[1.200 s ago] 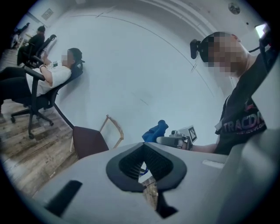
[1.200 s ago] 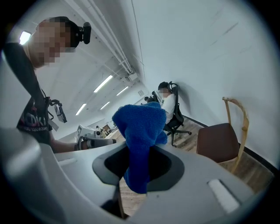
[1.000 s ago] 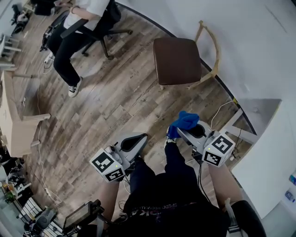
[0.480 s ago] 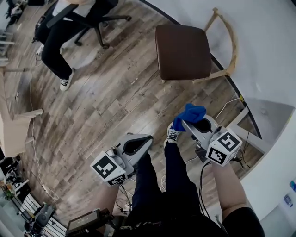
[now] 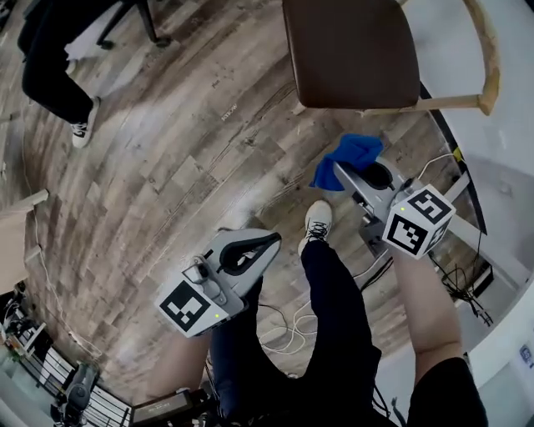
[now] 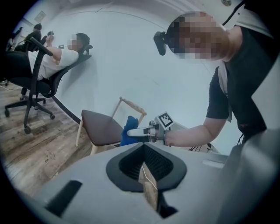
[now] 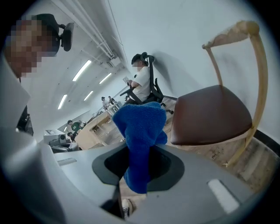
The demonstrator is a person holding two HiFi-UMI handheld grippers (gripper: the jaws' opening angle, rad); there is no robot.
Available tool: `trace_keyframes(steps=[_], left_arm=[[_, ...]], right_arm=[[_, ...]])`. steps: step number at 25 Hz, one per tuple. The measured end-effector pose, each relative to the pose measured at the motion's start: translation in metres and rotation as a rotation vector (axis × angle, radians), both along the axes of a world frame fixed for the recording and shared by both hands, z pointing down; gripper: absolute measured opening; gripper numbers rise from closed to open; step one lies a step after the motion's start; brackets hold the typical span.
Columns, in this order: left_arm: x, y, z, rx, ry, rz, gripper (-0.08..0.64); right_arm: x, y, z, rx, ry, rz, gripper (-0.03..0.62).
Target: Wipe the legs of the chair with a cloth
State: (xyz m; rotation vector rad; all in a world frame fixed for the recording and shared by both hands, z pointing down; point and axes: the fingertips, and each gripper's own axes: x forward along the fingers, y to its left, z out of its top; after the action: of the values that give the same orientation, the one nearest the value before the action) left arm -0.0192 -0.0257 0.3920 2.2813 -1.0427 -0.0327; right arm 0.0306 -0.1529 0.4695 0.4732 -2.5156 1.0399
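Observation:
A wooden chair with a brown seat (image 5: 350,52) stands by the white wall at the top of the head view; its pale legs (image 7: 245,151) and curved back (image 7: 258,57) show in the right gripper view. My right gripper (image 5: 342,171) is shut on a blue cloth (image 5: 346,158), held just short of the seat's near edge. The cloth (image 7: 140,131) stands up between the jaws in the right gripper view. My left gripper (image 5: 254,250) hangs lower left over the floor, jaws together, holding nothing. In the left gripper view the chair (image 6: 98,127) sits ahead.
Wood-plank floor (image 5: 183,167) all round. My own shoe (image 5: 317,223) and leg stand between the grippers. A seated person's leg (image 5: 50,75) and an office chair base (image 5: 125,25) are at the upper left. Cables (image 5: 284,321) lie by my feet; a desk corner (image 5: 17,225) is at the left.
I have stepped toward the chair, which has drawn much closer. The right gripper with the cloth has come up near the seat's edge. The left gripper has kept its place low.

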Motion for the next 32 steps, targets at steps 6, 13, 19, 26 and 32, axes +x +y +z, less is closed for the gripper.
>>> trace_keyframes(steps=[6,13,19,26,32], left_arm=[[-0.024,0.024,0.108,0.021,-0.059,0.038,0.000],[-0.043,0.018,0.202,0.070,-0.062,0.041,0.000],[-0.055,0.000,0.228,0.085,0.061,0.081,0.000],[-0.075,-0.033,0.250,0.155,-0.001,0.122,0.000],[-0.094,-0.044,0.266,0.166,-0.074,0.128,0.000]], right_arm=[[-0.020,-0.030,0.107,0.017,0.052,0.027,0.101],[-0.035,-0.060,0.209,0.067,0.091,0.014,0.101],[-0.045,-0.081,0.250,0.160,0.101,-0.025,0.101],[-0.051,-0.096,0.303,0.183,0.098,-0.037,0.103],[-0.051,-0.098,0.375,0.136,0.134,-0.052,0.104]])
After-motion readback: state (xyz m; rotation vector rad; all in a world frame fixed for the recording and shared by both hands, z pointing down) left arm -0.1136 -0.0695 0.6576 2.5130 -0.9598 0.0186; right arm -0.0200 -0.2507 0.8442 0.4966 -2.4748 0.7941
